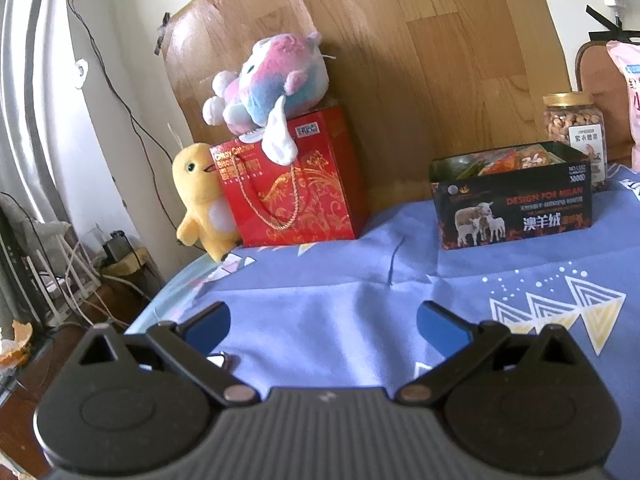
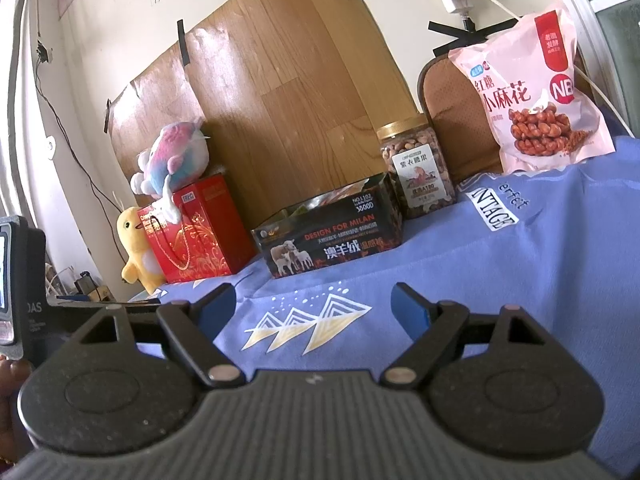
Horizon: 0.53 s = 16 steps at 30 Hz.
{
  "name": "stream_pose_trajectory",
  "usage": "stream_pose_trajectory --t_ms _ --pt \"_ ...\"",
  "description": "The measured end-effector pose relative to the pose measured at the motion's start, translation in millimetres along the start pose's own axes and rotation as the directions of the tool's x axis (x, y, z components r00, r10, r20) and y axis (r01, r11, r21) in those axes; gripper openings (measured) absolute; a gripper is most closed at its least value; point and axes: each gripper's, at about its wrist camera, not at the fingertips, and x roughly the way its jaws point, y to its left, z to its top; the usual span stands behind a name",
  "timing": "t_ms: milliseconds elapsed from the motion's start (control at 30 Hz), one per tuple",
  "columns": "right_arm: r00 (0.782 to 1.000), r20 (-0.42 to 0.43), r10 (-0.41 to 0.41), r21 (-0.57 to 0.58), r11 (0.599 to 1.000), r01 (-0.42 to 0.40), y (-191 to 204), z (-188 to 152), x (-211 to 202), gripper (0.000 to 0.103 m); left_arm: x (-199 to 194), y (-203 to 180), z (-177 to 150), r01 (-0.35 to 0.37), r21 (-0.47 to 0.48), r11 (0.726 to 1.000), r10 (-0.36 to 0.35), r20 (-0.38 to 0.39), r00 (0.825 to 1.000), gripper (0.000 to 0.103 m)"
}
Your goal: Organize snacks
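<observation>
Hovering over blue cloth (image 1: 320, 300): left gripper (image 1: 324, 316), right gripper (image 2: 312, 304) wide open, empty.

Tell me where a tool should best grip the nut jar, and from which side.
Probably the nut jar is best taken around its clear body below the gold lid, from the front-right. It stands upright, with the black box close on its left and the board behind, so that side looks freest. The right tool is open and empty.
</observation>
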Motion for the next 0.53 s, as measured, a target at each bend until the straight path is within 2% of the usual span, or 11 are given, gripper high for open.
stream_pose_trajectory --t_ms 367,533 --pt "1.000 -0.003 -0.001 -0.002 1.000 0.001 -1.3 -3.0 1.3 0.087 0.4 -4.0 -3.7 0.095 -0.007 0.995 -0.095 -0.030 0.995 0.103" --pt "1.000 -0.004 0.000 -0.003 1.000 0.000 -1.7 -2.6 1.6 0.087 -1.3 -8.1 -4.2 0.116 0.005 0.993 -0.116 -0.035 0.993 0.103"
